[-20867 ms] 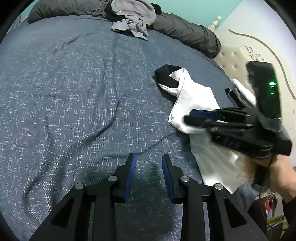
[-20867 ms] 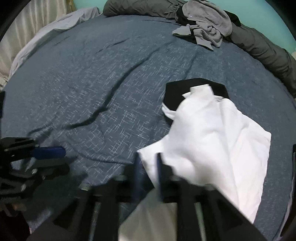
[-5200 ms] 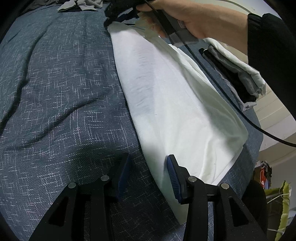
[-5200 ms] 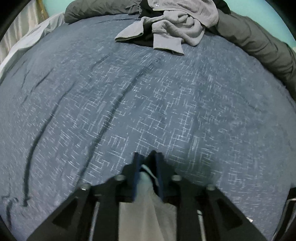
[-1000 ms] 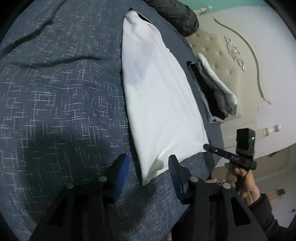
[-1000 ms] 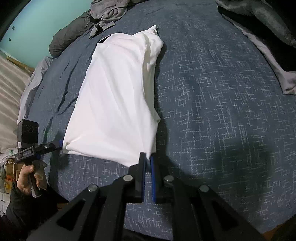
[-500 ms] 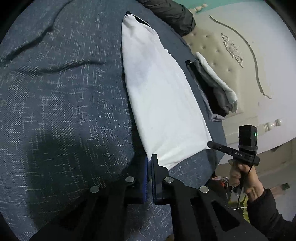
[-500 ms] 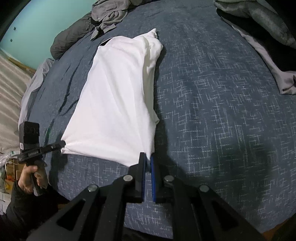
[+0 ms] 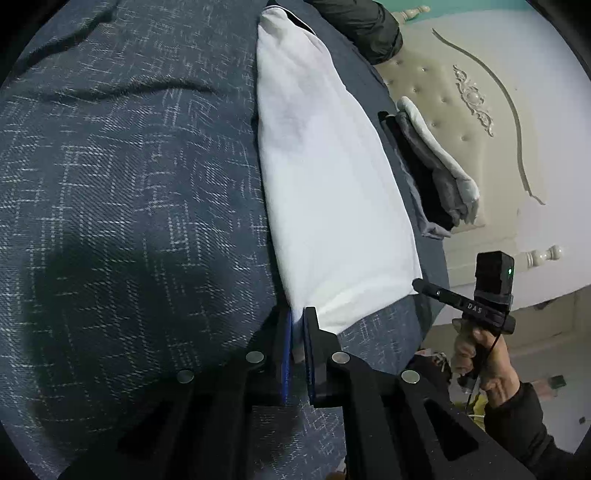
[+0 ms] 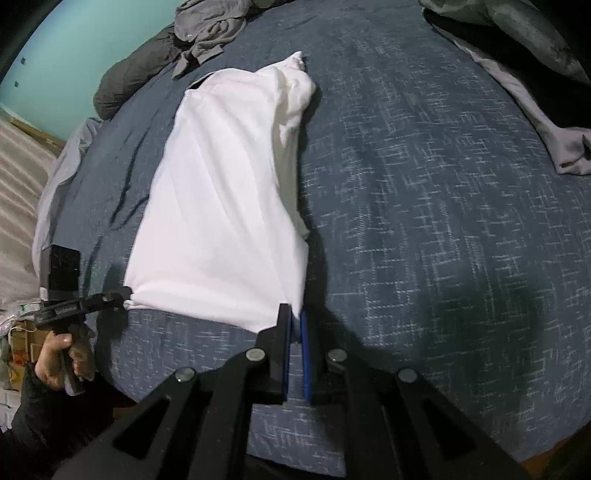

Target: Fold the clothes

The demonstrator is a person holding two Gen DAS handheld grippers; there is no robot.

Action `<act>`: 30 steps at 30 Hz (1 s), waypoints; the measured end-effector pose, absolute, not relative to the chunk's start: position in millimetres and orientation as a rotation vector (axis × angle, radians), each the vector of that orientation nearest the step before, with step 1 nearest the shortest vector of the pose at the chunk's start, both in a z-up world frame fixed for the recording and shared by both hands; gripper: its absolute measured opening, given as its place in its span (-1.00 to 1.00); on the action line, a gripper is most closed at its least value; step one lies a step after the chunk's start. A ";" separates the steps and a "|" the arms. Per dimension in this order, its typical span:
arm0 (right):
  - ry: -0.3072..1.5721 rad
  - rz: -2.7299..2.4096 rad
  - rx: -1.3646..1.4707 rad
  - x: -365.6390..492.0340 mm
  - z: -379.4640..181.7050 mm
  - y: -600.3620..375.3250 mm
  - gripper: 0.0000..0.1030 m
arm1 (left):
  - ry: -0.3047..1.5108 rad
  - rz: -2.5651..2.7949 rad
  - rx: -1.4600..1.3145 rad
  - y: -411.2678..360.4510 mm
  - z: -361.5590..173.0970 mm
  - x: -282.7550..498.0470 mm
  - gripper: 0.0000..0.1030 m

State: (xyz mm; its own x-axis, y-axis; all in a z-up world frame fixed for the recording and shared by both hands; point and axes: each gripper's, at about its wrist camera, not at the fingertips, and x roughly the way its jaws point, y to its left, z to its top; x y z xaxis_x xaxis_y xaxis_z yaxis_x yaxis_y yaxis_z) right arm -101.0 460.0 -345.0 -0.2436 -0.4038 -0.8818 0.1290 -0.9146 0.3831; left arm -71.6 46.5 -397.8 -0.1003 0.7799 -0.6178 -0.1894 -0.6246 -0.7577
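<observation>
Left wrist view: left tool (image 9: 297,325), spread one second ago, now pinching near hem corner of white shirt (image 9: 325,173); right tool (image 10: 294,326) pinching other corner. Shirt stretches ahead on bed (image 10: 424,206), narrow-folded. Likely ready for crosswise fold.

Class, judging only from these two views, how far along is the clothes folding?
Done: a folded stack sits by the headboard, and the white shirt lies narrowed lengthwise on the bed. In hand: the left gripper and right gripper each pinch a near hem corner. Left: folding the shirt crosswise, then the grey clothes pile.
</observation>
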 end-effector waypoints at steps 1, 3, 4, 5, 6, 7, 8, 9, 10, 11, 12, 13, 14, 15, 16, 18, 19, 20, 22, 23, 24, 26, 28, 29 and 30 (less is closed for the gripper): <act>-0.340 -2.206 1.680 -102.1 -344.1 460.5 -0.89 | -0.658 1.808 -1.483 46.4 -397.7 -70.9 -0.89; -0.361 -2.192 1.688 -104.7 -341.4 462.6 -0.80 | -0.653 1.812 -1.479 45.0 -398.0 -70.4 -0.89; -0.360 -2.203 1.676 -107.2 -336.4 463.8 -0.74 | -0.644 1.817 -1.478 45.6 -397.7 -70.0 -0.89; -0.357 -2.216 1.661 -109.9 -330.9 464.7 -0.63 | -0.635 1.822 -1.477 46.5 -397.3 -69.6 -0.89; -0.353 -2.229 1.646 -112.6 -325.4 465.7 -0.53 | -0.625 1.827 -1.476 47.5 -396.9 -69.1 -0.89; -0.356 -2.249 1.628 -116.9 -319.4 466.6 -0.49 | -0.614 1.835 -1.474 48.2 -396.1 -69.0 -0.89; -0.363 -2.277 1.610 -122.5 -312.6 467.0 -0.46 | -0.601 1.841 -1.473 49.2 -395.1 -69.0 -0.89; -0.366 -2.299 1.583 -131.1 -307.2 464.7 -0.46 | -0.589 1.845 -1.473 50.5 -394.8 -69.1 -0.89; -0.368 -2.320 1.554 -140.2 -302.2 462.0 -0.46 | -0.583 1.845 -1.476 51.4 -394.9 -69.6 -0.90; -0.369 -2.340 1.524 -149.3 -297.1 459.2 -0.46 | -0.580 1.844 -1.478 52.6 -394.9 -70.1 -0.90; -0.358 -2.346 1.520 -159.3 -297.2 456.0 -0.46 | -0.573 1.845 -1.481 53.7 -394.5 -70.6 -0.90; -0.343 -2.349 1.521 -169.5 -298.2 452.7 -0.46 | -0.563 1.847 -1.483 54.7 -393.7 -70.8 -0.90; -0.329 -2.353 1.521 -179.7 -299.3 449.5 -0.46 | -0.554 1.851 -1.485 55.8 -392.8 -71.0 -0.90; -0.314 -2.356 1.522 -189.9 -300.4 446.2 -0.46 | -0.544 1.855 -1.485 56.5 -392.0 -70.5 -0.90; -0.300 -2.359 1.522 -200.1 -301.4 442.9 -0.46 | -0.543 1.857 -1.485 56.7 -392.1 -70.1 -0.90; -0.271 -2.365 1.523 -220.6 -303.6 436.4 -0.46 | -0.549 1.860 -1.487 57.1 -393.0 -70.2 -0.90; -0.256 -2.368 1.524 -230.8 -304.6 433.1 -0.46 | -0.554 1.860 -1.488 57.0 -393.4 -70.4 -0.90; -0.241 -2.371 1.524 -241.0 -305.7 429.9 -0.46 | -0.553 1.863 -1.487 57.2 -393.3 -70.0 -0.90; -0.212 -2.377 1.525 -261.4 -307.8 423.3 -0.46 | -0.551 1.871 -1.484 57.9 -392.9 -68.9 -0.90; -0.198 -2.380 1.525 -271.6 -308.9 420.1 -0.46 | -0.551 1.876 -1.483 57.8 -392.8 -68.2 -0.90; -0.186 -2.376 1.526 -278.1 -311.5 417.8 -0.46 | -0.551 1.881 -1.483 57.8 -392.5 -67.5 -0.90; -0.163 -2.365 1.527 -289.7 -317.3 413.6 -0.46 | -0.551 1.890 -1.483 60.0 -391.9 -67.1 -0.90; -0.141 -2.354 1.529 -301.2 -323.2 409.4 -0.46 | -0.550 1.899 -1.485 62.5 -391.1 -67.0 -0.90; -0.130 -2.348 1.529 -307.0 -326.1 407.3 -0.46 | -0.549 1.902 -1.486 63.2 -390.7 -66.9 -0.90; -0.119 -2.343 1.530 -312.7 -329.0 405.2 -0.46 | -0.548 1.906 -1.488 63.9 -390.3 -66.7 -0.90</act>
